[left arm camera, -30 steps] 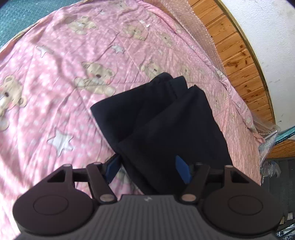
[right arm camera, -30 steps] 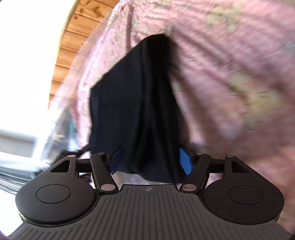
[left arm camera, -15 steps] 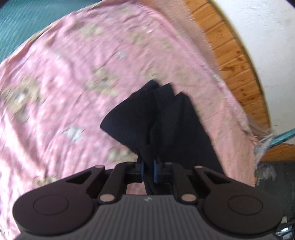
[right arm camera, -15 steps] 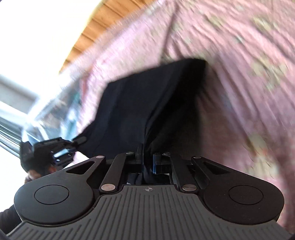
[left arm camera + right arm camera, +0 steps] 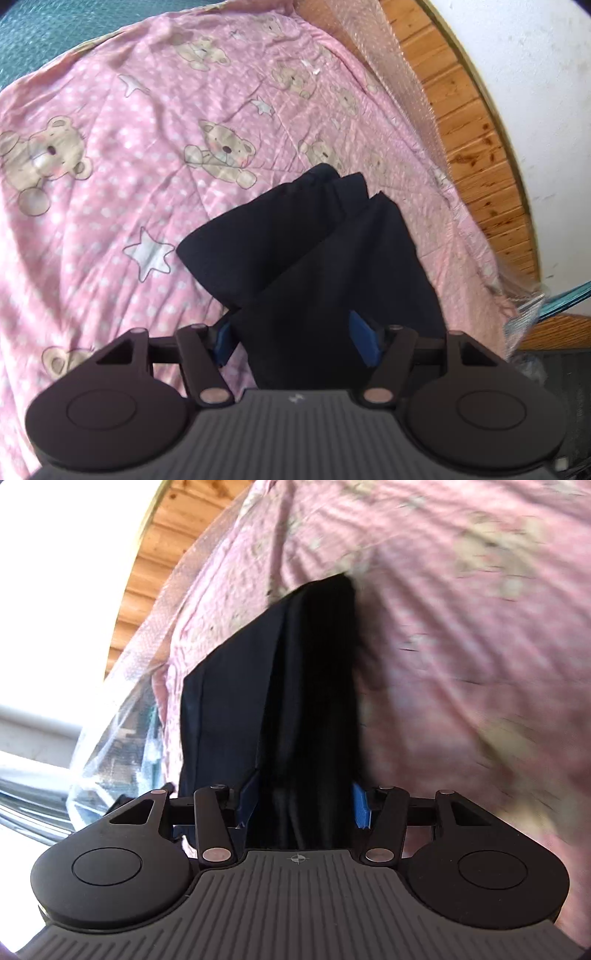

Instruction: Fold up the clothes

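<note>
Both hand-held grippers (image 5: 295, 339) (image 5: 303, 805) agape over garment (image 5: 314, 251)

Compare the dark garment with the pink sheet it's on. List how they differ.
1. The dark garment is plain navy-black; the pink sheet is printed with teddy bears, stars and white dots.
2. The garment is folded into overlapping layers; the sheet is spread out, only creased.
3. The garment covers a small patch; the sheet spans the whole bed.
4. The garment lies between the open left gripper fingers; the sheet lies under it.

Both are soft fabric.
</note>
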### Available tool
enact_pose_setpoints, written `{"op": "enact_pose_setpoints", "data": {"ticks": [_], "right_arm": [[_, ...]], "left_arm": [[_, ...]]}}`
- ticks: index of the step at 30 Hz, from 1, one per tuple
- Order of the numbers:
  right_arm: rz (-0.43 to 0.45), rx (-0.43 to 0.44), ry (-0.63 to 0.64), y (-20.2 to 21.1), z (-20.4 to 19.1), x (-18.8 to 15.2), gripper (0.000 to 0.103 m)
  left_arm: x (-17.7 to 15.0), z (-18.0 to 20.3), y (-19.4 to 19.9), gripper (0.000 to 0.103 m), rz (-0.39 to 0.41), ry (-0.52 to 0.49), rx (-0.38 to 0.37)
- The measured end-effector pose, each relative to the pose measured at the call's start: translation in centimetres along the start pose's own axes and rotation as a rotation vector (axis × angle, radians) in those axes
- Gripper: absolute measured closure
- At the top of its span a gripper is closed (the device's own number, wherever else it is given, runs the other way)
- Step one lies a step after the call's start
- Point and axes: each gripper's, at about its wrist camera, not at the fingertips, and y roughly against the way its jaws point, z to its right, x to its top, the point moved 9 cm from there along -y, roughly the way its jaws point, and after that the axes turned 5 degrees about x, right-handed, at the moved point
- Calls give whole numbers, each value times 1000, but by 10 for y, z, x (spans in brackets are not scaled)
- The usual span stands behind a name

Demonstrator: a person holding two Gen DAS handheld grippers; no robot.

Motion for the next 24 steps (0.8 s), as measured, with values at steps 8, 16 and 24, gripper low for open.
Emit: {"op": "enact_pose_setpoints", "data": {"ticks": [8, 16, 24], "right_arm": [[-2, -184, 122, 53, 12, 15, 38], [-1, -246, 352, 23, -27, 50, 20], [5, -126, 374, -17, -30, 82, 54]], "left_arm": [[-6, -25, 38, 35, 22, -89, 183], [-19, 22, 11, 28, -7, -105, 148], [-19, 22, -5, 58, 64, -38, 163]]}}
